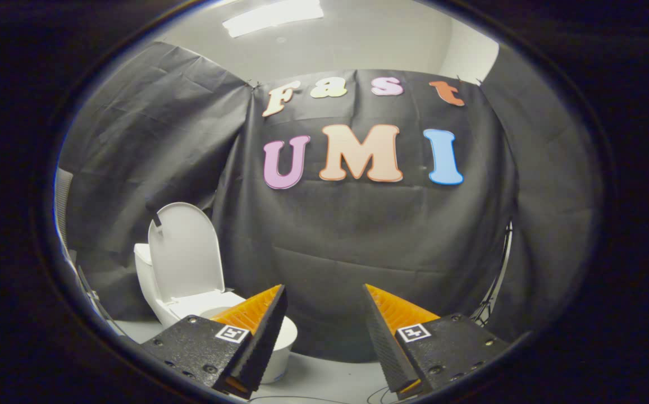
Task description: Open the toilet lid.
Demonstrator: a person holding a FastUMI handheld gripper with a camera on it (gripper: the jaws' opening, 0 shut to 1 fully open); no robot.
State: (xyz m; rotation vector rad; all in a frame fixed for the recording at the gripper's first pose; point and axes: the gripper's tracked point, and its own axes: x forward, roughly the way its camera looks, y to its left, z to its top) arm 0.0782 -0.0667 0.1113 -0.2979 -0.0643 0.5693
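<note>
Your gripper is level, looking straight ahead at the black cloth wall of the booth. Its two fingers stand wide apart with nothing between them, tips angled slightly in toward each other. Neither finger touches anything.

The white ceramic toilet sits off at about 9 o'clock from the gap between the fingers, beyond and to the left of the left finger. That finger overlaps the front of the bowl, so part of the rim is hidden behind it. The bowl's rounded front shows just past the finger's inner edge, at roughly 7 o'clock from the gap.

The smooth white oval plastic toilet lid is already raised. It stands upright, leaning back toward the tank, at about 10 o'clock from the fingers. A small dark tab sits at its upper left edge; you cannot tell what it is.

The right finger has only the cloth wall beyond it.

The toilet stands on a pale floor. A thin dark cable lies on that floor, at 6 o'clock from the gap. Overhead, at 12 o'clock, a bright ceiling light panel shows above the cloth.
</note>
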